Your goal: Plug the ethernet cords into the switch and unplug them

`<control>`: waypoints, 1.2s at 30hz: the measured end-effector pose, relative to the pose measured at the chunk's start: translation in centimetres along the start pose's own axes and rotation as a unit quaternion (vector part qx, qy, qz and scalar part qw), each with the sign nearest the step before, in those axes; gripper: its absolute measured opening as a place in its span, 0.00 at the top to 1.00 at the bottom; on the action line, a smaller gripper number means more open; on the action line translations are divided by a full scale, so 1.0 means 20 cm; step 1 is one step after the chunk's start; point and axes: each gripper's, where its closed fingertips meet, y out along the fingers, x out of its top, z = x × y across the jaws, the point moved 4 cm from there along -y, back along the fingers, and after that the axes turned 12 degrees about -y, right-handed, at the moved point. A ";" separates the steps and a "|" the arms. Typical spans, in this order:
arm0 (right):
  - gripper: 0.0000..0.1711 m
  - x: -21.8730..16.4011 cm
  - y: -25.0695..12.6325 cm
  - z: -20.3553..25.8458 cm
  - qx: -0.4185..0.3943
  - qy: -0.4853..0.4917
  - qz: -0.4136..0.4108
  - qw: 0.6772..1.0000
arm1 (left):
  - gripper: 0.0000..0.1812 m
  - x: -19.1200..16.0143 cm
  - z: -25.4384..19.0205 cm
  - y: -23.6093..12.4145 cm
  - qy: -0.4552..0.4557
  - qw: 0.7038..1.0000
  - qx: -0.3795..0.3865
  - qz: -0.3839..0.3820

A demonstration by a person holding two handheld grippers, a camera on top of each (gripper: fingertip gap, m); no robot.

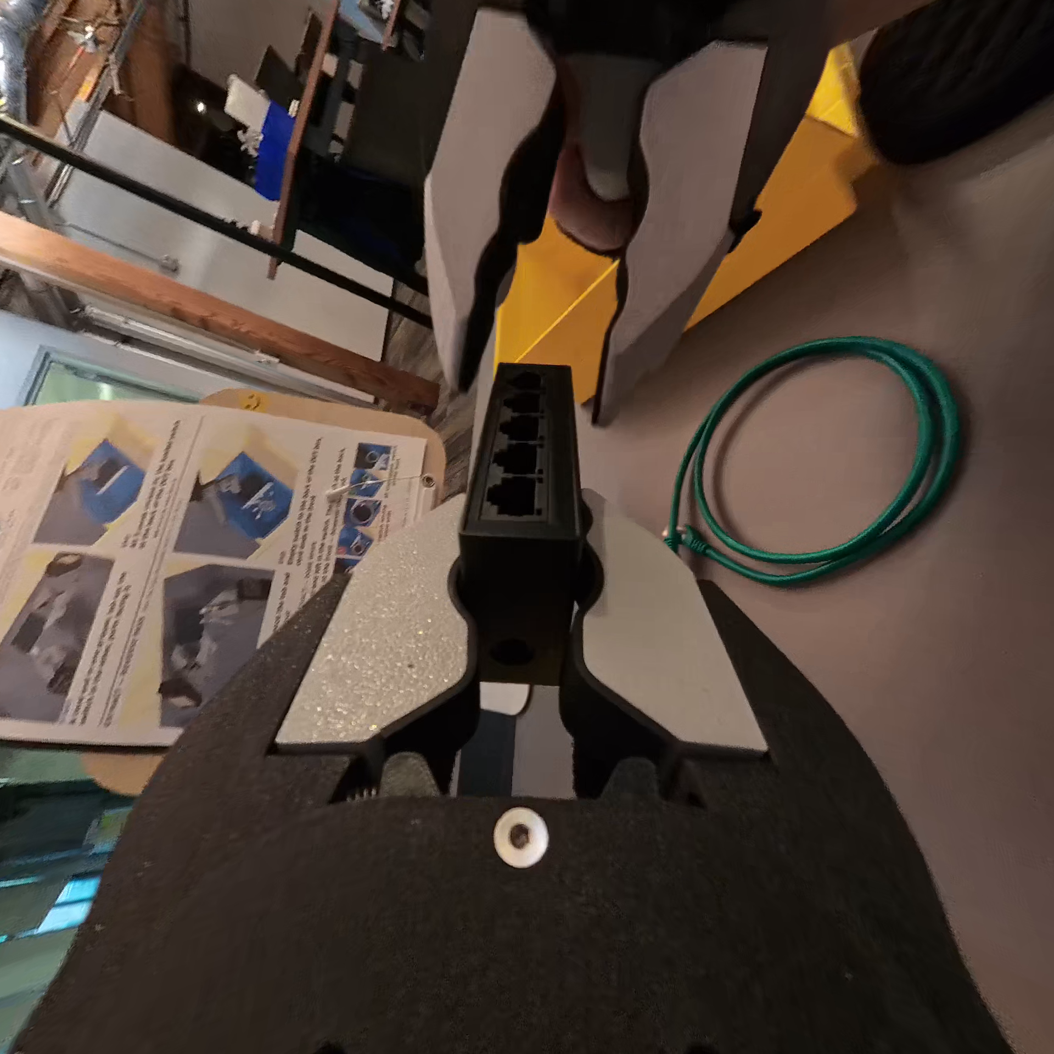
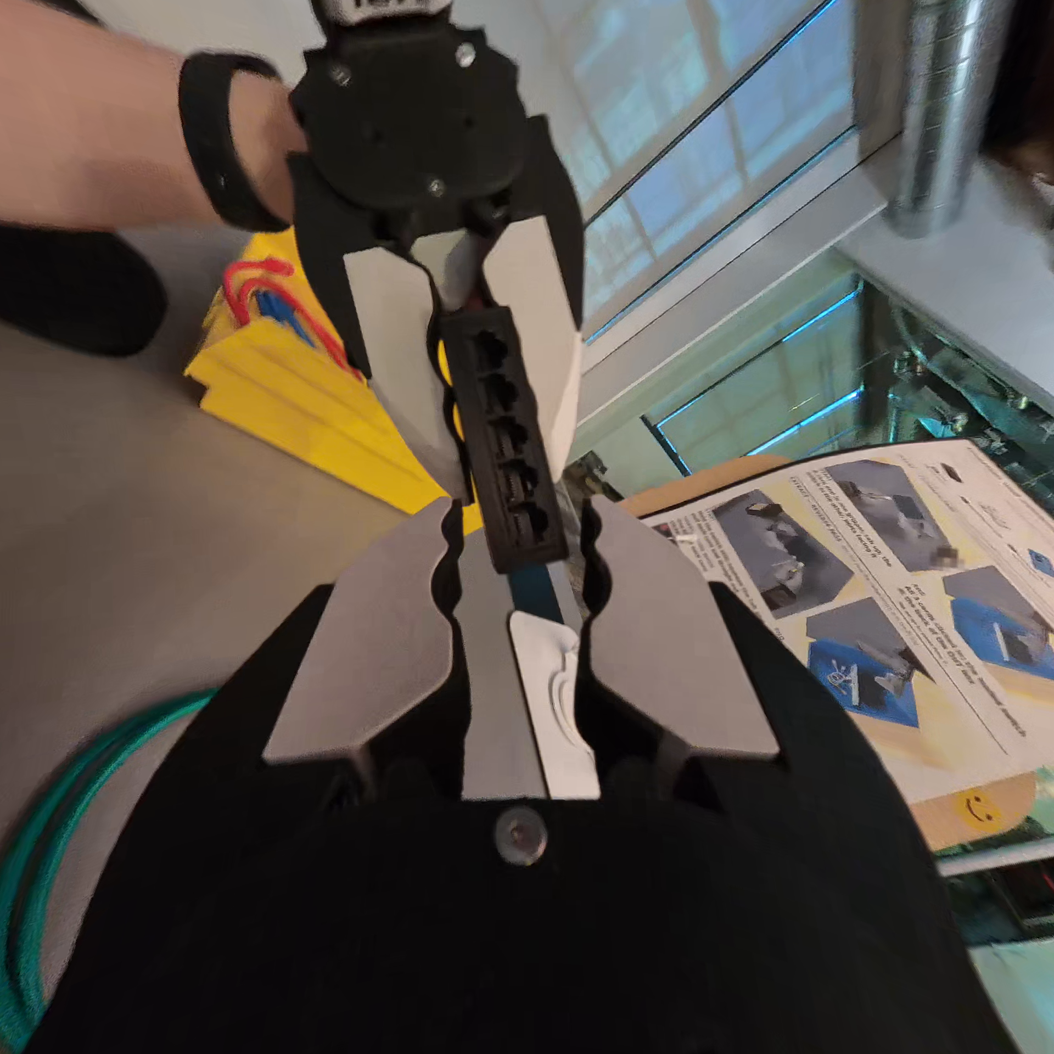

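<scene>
The left gripper (image 1: 522,576) is clamped on one end of the black switch (image 1: 522,456), its grey fingers (image 1: 388,616) pressed against both sides of the box, which is lifted off the grey table (image 1: 855,684). The switch points away from it with its row of five ports facing up, and none of them has a plug in it. Facing it from the other end, the right gripper (image 2: 516,533) stands wide, its fingers (image 2: 376,616) on either side of the near end of the switch (image 2: 505,439) with a clear gap on each side. Its fingertips sit just beside the tips of the left gripper. On the table next to the left gripper lies a green ethernet cord (image 1: 827,462), coiled in a loose ring with its plug end toward the switch, well apart from both grippers. On the other side, a printed instruction sheet (image 1: 188,547) with photos rests on a tan board. Farther back a yellow bin (image 2: 296,388) sits on the table, holding red and blue cords (image 2: 268,302). Behind the left gripper in the right wrist view, a forearm with a black wristband (image 2: 211,137) shows.
</scene>
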 end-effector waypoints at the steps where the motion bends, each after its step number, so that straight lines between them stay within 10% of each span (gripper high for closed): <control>1: 0.76 -0.01 0.01 0.01 0.004 -0.011 0.011 1.000 | 0.84 0.01 -0.02 0.01 0.001 1.000 -0.009 -0.003; 8: 0.84 -0.04 0.01 0.02 0.015 -0.061 0.066 0.996 | 0.81 -0.01 -0.01 0.02 0.019 0.999 0.020 0.037; 14: 0.84 -0.07 -0.12 -0.17 -0.057 -0.111 0.129 0.984 | 0.80 -0.14 0.23 -0.46 -0.078 0.974 0.167 0.130; 22: 0.84 -0.08 -0.16 -0.21 -0.052 -0.092 0.125 0.986 | 0.66 -0.80 -0.30 -0.76 -0.215 0.884 -0.042 0.414; 30: 0.84 -0.07 -0.15 -0.18 -0.036 -0.108 0.135 0.984 | 0.67 -1.03 -0.34 -0.74 -0.391 0.790 -0.183 0.434; 36: 0.84 -0.10 -0.13 -0.16 -0.027 -0.106 0.138 0.984 | 0.73 -1.02 -0.26 -0.74 -0.408 0.795 -0.201 0.402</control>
